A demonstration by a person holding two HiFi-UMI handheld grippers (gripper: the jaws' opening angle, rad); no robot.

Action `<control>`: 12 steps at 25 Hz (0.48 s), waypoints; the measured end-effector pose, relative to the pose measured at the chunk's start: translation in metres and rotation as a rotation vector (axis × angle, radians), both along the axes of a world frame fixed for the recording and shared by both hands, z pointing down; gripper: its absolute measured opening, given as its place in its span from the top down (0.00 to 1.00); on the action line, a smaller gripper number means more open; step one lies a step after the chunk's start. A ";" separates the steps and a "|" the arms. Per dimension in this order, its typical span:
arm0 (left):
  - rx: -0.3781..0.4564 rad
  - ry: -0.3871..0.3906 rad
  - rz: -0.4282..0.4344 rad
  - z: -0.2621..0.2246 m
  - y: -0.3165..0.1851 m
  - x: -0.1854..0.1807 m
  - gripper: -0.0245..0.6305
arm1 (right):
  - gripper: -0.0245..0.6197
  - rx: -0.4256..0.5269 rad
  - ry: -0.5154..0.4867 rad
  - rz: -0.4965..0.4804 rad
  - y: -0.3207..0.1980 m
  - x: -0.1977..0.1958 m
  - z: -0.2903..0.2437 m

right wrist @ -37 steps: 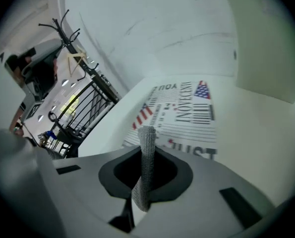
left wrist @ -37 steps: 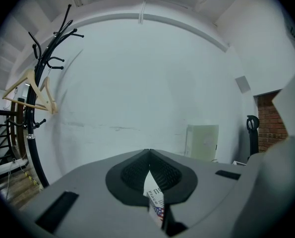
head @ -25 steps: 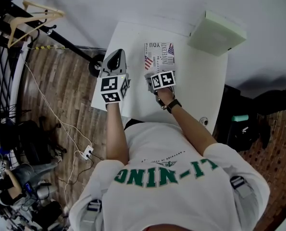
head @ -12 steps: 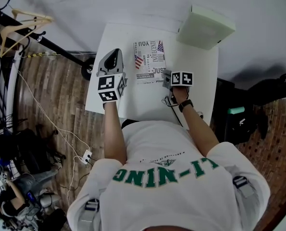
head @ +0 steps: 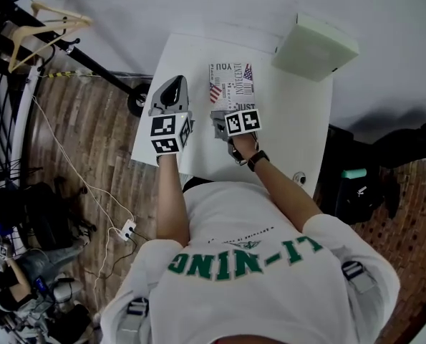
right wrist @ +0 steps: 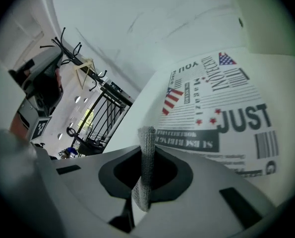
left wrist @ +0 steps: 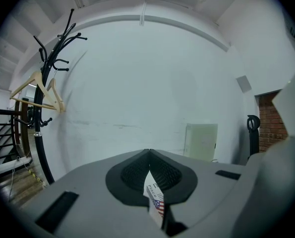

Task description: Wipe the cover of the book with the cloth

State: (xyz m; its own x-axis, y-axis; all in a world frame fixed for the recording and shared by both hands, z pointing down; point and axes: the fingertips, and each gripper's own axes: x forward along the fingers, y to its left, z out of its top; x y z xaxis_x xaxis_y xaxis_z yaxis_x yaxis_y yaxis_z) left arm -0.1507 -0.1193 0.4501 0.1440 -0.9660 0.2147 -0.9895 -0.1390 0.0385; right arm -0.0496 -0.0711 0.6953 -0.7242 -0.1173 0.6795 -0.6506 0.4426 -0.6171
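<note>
Right tongs (head: 220, 117) back from beside book (head: 232, 84) onto its near edge, pinching cloth (right wrist: 146, 168), left tongs (head: 172, 86) pressed together

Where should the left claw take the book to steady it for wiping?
Its left long edge, coming from the left. The book lies flat on the table, that edge bare and facing the left claw, while the cloth in the right claw sits at its near end. Lying flat, it probably takes pinning better than pinching.
</note>
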 end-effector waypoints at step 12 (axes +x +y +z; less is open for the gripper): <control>-0.015 -0.005 -0.010 0.003 0.015 -0.014 0.96 | 0.91 -0.021 0.001 0.193 -0.008 0.059 0.008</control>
State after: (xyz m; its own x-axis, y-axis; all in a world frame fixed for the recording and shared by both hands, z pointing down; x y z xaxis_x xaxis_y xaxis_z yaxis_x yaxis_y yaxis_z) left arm -0.1642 -0.1042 0.4528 0.1334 -0.9641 0.2296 -0.9910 -0.1288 0.0351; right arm 0.0093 -0.0794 0.7032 -0.6889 -0.2393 0.6842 -0.7229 0.2964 -0.6241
